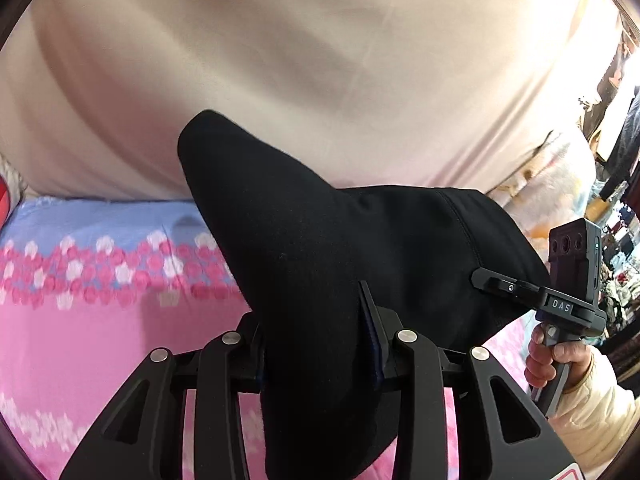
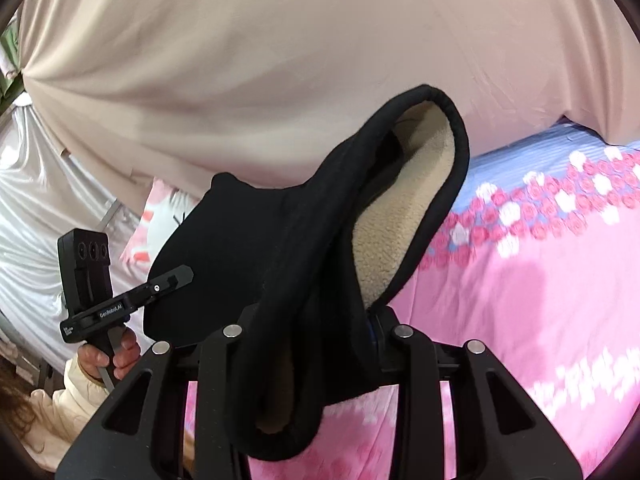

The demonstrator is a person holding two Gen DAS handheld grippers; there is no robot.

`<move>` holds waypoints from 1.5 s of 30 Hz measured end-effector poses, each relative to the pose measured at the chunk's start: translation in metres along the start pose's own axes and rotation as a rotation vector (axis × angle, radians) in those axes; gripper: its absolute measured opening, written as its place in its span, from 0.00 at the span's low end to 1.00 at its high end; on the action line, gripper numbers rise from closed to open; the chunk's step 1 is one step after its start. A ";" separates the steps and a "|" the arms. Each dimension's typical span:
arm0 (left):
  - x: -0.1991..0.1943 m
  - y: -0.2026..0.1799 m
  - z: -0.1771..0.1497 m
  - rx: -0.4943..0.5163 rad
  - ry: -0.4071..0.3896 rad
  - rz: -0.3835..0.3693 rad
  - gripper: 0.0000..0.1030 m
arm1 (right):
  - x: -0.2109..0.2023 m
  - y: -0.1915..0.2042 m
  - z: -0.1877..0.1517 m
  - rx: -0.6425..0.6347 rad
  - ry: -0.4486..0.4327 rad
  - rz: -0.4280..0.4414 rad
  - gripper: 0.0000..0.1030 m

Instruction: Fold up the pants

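Both grippers, left gripper and right gripper, stay-free clamp the black pants above the pink bedspread, likely spreading them for folding.

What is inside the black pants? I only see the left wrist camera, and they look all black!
Observer: In the right wrist view the pants gape open, showing a fuzzy tan lining.
Operator: Is the other gripper holding them too?
Observer: Yes, the right gripper is clamped on a bunched hem, its own view shows.
Operator: What's next to your bed?
Observer: A shiny white curtain hangs left of the pink bedspread.
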State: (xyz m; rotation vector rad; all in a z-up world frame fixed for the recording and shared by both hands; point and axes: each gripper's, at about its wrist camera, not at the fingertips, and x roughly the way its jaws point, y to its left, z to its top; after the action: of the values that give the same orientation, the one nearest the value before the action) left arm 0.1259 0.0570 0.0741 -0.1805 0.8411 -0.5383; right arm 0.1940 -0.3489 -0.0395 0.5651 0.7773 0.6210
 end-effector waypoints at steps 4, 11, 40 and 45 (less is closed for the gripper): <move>0.047 0.026 0.000 0.017 0.002 0.013 0.32 | 0.040 -0.039 0.002 0.027 0.011 0.008 0.32; 0.124 0.069 -0.024 -0.016 0.077 0.014 0.32 | 0.102 -0.101 -0.020 0.095 0.071 -0.033 0.32; 0.091 0.038 -0.020 0.128 -0.019 0.491 0.73 | 0.074 -0.022 -0.010 -0.167 0.025 -0.327 0.23; 0.195 0.033 -0.036 0.196 0.162 0.587 0.61 | 0.158 -0.054 -0.013 -0.126 0.133 -0.410 0.24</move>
State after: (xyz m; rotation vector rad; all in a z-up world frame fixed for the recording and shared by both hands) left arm 0.2175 -0.0142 -0.0905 0.2893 0.9415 -0.0790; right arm 0.2876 -0.2737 -0.1564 0.2386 0.9408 0.3266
